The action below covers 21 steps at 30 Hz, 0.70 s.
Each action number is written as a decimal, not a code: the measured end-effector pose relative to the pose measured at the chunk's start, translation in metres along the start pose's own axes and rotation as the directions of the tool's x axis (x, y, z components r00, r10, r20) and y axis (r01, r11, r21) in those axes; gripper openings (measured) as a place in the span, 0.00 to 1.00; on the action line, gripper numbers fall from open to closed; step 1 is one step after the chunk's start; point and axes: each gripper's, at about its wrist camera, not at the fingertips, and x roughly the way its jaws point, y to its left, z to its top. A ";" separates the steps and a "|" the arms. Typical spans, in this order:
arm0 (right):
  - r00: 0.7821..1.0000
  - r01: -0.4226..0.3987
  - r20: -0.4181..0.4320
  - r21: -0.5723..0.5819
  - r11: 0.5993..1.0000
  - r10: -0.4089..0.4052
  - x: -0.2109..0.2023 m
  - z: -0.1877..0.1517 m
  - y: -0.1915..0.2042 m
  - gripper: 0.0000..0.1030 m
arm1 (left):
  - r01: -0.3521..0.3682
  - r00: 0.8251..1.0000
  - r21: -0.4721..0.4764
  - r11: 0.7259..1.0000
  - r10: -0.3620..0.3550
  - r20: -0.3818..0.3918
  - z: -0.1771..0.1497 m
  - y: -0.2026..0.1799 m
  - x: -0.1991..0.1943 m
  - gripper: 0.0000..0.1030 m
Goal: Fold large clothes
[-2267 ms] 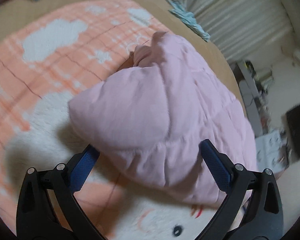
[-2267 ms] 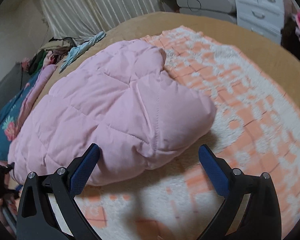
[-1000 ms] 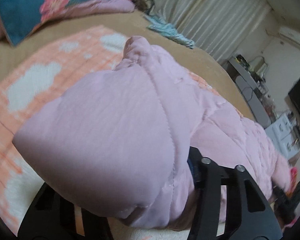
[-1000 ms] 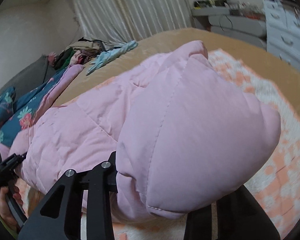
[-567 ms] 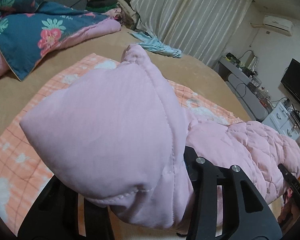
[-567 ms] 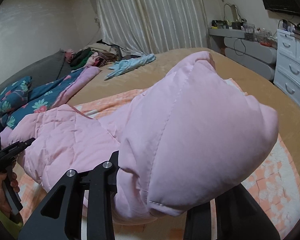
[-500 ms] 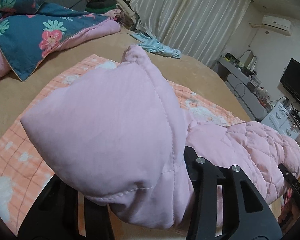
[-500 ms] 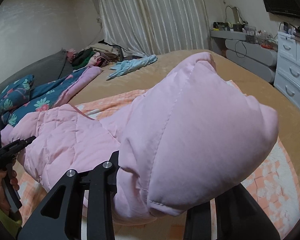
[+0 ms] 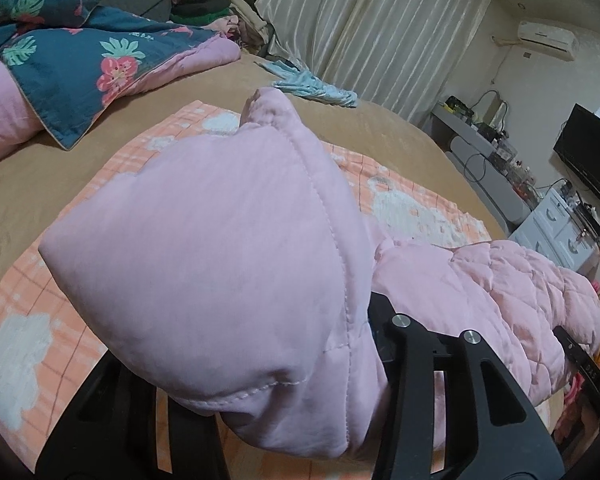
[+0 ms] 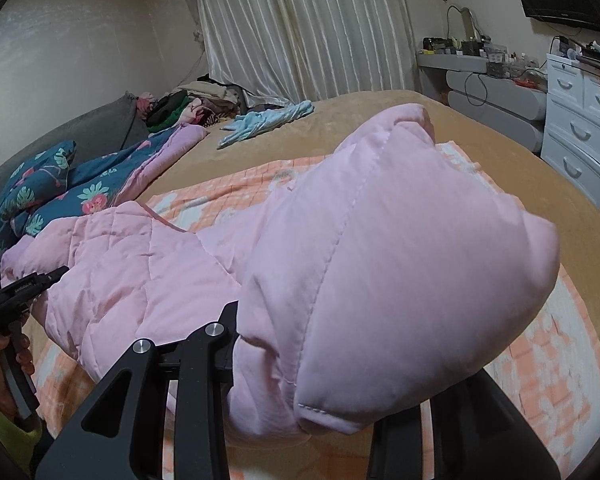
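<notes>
writing: none legible | pink quilted jacket point(image 9: 228, 248) – fills centre frame, bunched between both grippers | left gripper point(image 9: 268, 412) clamped on jacket | right gripper point(image 10: 320, 400) clamped on jacket

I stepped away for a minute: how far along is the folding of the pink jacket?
Early. Done: each gripper has clamped one end of the pink jacket, and both ends are lifted off the orange blanket. In hand: the left gripper and right gripper hold it bunched, its quilted middle sagging between them. Left: no neat fold shows yet, so laying it flat and folding remain.
</notes>
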 end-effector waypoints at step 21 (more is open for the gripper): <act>0.996 0.014 -0.084 0.126 0.992 -0.004 -0.003 -0.069 -0.009 0.38 | -0.009 0.999 0.022 1.000 0.010 -0.054 -0.054 0.029 -0.013 0.38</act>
